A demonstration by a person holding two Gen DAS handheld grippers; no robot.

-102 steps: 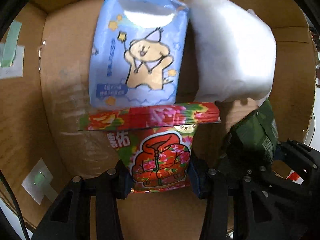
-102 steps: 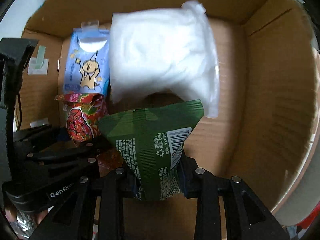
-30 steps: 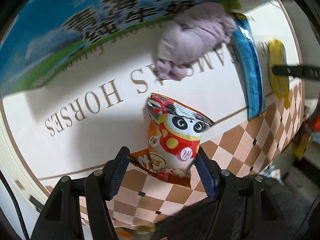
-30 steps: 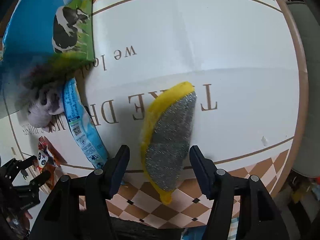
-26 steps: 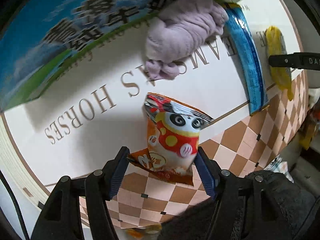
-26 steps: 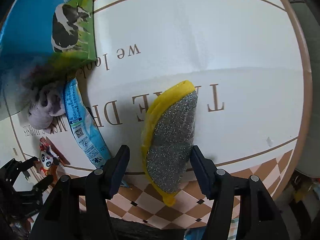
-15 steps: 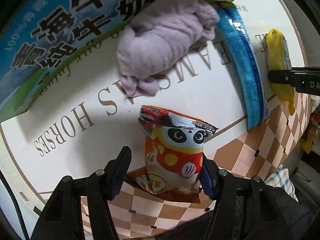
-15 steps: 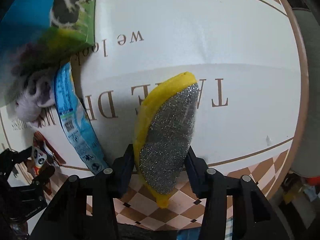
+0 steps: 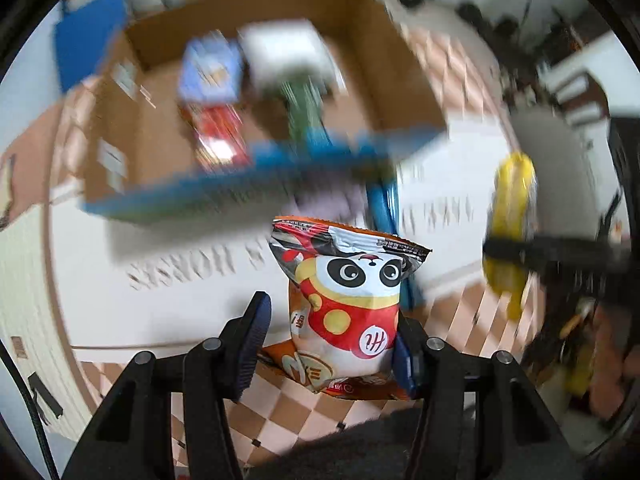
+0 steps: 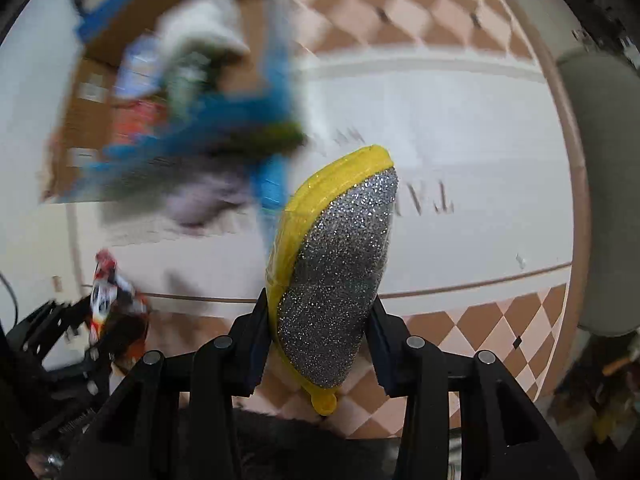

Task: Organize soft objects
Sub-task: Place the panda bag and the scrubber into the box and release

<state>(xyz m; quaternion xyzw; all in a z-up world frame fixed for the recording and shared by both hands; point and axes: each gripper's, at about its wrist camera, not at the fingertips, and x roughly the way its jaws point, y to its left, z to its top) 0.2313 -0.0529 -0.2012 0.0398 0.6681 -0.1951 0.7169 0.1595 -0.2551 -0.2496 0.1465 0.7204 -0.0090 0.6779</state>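
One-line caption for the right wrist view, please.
Right gripper shut on a yellow-and-silver sponge, blurred cardboard box beyond.

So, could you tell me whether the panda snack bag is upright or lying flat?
Upright: the panda snack bag stands in the left claw, crimped seal on top.

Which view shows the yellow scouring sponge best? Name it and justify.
The right wrist view: the yellow scouring sponge fills the centre, sharp, its glittery silver face clamped in the right hand-held gripper. The left wrist view shows the sponge only edge-on, blurred, near the right border.
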